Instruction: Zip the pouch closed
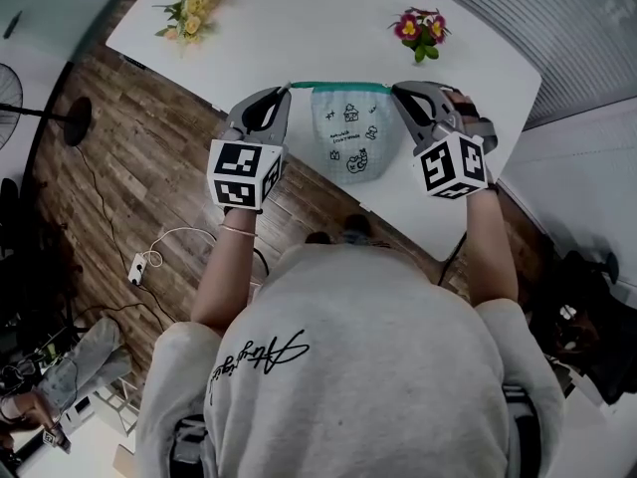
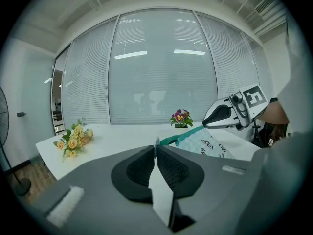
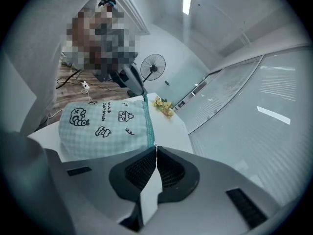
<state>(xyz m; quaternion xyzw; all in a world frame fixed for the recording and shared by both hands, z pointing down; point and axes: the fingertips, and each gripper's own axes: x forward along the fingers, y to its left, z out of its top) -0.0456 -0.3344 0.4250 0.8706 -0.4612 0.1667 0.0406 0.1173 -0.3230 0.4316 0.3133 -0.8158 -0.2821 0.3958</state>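
In the head view, the mint checked pouch (image 1: 348, 132) with small black drawings is stretched between the two grippers over the near part of the white table (image 1: 299, 38), its green zipper edge (image 1: 338, 86) running straight from one set of tips to the other. The left gripper (image 1: 286, 90) pinches one end of that edge and the right gripper (image 1: 395, 89) the other. Yellow flowers (image 1: 194, 3) and purple flowers (image 1: 420, 28) lie farther back, well apart. In the left gripper view, the jaws are pressed together on the tip of the green edge, and the pouch (image 2: 210, 143) trails off toward the right gripper (image 2: 227, 114). In the right gripper view, the jaws are likewise clamped on the pouch's (image 3: 105, 126) upper corner; a fan (image 3: 152, 67) stands beyond.
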